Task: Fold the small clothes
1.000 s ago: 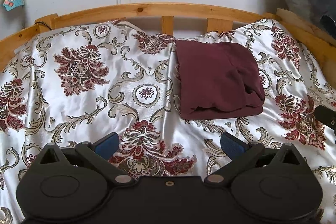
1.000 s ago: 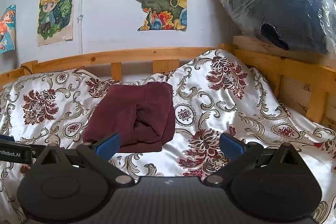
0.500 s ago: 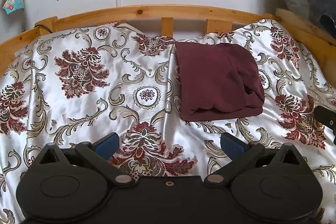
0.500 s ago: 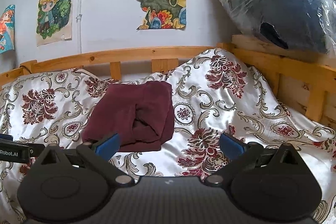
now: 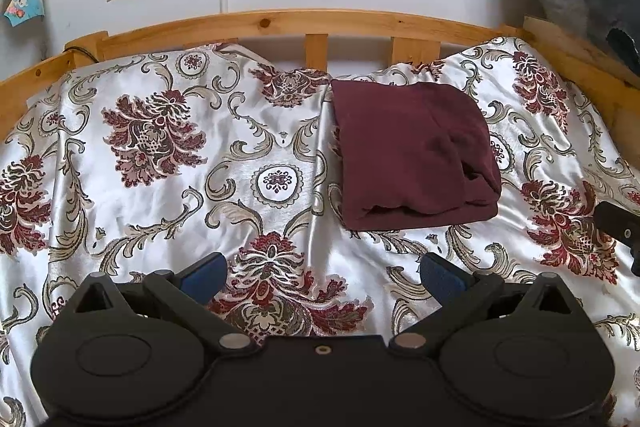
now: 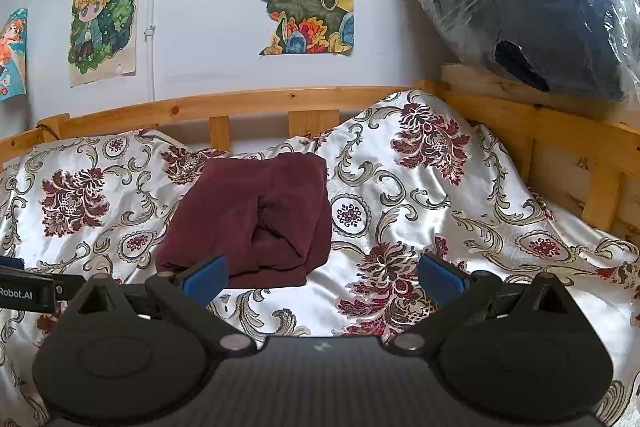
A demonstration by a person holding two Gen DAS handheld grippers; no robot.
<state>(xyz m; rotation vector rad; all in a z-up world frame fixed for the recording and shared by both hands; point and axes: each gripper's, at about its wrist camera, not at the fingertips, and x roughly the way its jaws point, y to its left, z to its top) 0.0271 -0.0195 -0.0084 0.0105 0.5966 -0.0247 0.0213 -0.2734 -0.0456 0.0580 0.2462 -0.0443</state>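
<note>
A dark maroon garment (image 5: 412,151) lies folded into a thick rectangle on the floral satin bedspread (image 5: 168,187), toward the back right in the left wrist view. It also shows in the right wrist view (image 6: 256,215), left of centre. My left gripper (image 5: 322,273) is open and empty, hovering in front of and left of the garment. My right gripper (image 6: 322,273) is open and empty, just in front of the garment's near right corner. The right gripper's edge shows at the right in the left wrist view (image 5: 618,227).
A wooden bed rail (image 5: 280,23) runs along the back and the right side (image 6: 560,135). A bagged dark bundle (image 6: 532,3) sits on the right rail. Posters hang on the wall (image 6: 200,27). The bedspread rises in a hump at the back right (image 6: 424,147).
Both grippers have drifted very slightly; the garment sits a little lower in both views. Nothing was grasped or released.
</note>
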